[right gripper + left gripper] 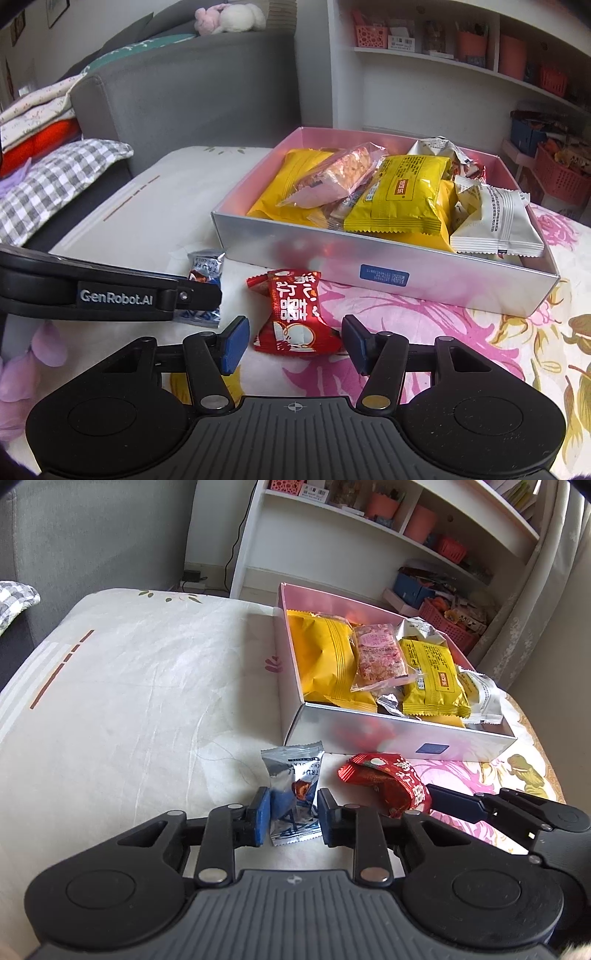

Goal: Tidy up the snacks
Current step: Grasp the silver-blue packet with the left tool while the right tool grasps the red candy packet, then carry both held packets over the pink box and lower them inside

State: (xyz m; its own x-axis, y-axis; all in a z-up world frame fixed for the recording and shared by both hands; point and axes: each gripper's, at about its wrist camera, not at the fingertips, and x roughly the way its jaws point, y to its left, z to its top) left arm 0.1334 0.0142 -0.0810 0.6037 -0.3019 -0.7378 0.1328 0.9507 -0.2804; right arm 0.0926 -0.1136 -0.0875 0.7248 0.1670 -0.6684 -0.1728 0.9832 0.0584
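Two loose packets, truffle packet (293, 794) left of candy packet (388, 781), lie before the snack-filled box (402, 734).

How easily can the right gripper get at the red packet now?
Probably yes. The right gripper is open, its fingers on either side of the red packet, with nothing between. The left gripper works beside it on the silver packet.

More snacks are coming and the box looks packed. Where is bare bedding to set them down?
Bare: the cream sheet left of the box. Crowded: inside the box, and in front of it, where the truffle packet and red packet lie.
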